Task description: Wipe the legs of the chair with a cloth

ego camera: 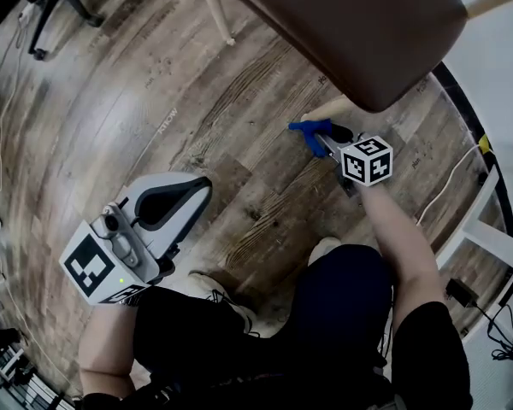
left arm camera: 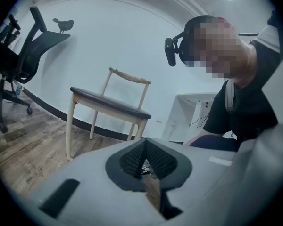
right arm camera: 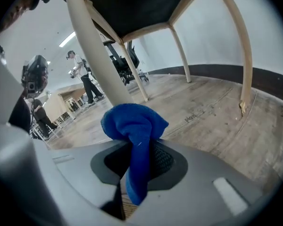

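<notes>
Seen from above: my right tool (ego camera: 322, 138) grips a blue cloth (ego camera: 309, 129), which touches the pale chair leg (ego camera: 332, 108) just below the brown seat (ego camera: 359, 24). My left tool (ego camera: 188, 196) hangs well apart at lower left, over the wooden floor (ego camera: 239, 101). An office chair base (ego camera: 56, 7) shows at upper left.

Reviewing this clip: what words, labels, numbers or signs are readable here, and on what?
None reads clearly.
Pale floor print: short lettering on a plank, too blurred to read in any view.
Square markers on the left gripper and right gripper: black-and-white patterns, no letters or numbers.
The blue cloth shows no label.
</notes>
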{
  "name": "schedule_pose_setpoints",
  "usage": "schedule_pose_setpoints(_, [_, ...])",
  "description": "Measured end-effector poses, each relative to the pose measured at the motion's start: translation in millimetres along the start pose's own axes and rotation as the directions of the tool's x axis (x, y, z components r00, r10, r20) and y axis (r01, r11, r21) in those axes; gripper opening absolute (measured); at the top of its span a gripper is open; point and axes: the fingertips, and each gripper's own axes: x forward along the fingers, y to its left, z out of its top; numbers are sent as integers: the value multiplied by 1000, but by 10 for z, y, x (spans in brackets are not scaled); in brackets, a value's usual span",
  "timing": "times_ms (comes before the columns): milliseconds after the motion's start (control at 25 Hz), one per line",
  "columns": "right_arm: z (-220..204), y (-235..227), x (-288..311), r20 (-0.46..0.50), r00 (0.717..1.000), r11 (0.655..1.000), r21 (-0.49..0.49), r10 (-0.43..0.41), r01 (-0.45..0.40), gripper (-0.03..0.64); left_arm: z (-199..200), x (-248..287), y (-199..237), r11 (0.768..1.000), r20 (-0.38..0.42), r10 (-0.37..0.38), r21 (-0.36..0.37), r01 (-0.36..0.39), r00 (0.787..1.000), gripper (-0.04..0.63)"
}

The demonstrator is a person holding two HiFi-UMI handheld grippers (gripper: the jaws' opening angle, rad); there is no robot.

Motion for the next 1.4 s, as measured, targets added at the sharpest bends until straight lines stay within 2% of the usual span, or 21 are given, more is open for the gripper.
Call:
schedule_pose_setpoints(280, [-435, -270, 355, -117, 991, 998, 27, -61, 65, 86, -71, -69, 96, 999, -25, 43, 2, -43, 999, 5])
schedule_pose_setpoints(680, [-418, -246, 338, -117, 991, 996, 59, -64, 71, 86, -20, -40, 58, 1000, -12, 20, 10, -20, 1000, 5])
schedule_pose_setpoints(840, [-143, -57, 119, -38, 999, 998, 58, -37, 39, 86, 67, -34, 49, 1000, 17, 9, 5, -9, 1000, 5])
schedule_pose_setpoints(1040, [386, 273, -311, 74, 997, 1000, -15, 6, -5, 86, 150, 44, -59, 999, 43, -41, 9, 41, 998, 5])
schedule_pose_setpoints(1400, [1340, 810, -1151, 284, 955, 991, -123, 87, -54, 87, 198, 222, -179, 996, 63, -93, 13, 92, 994, 5])
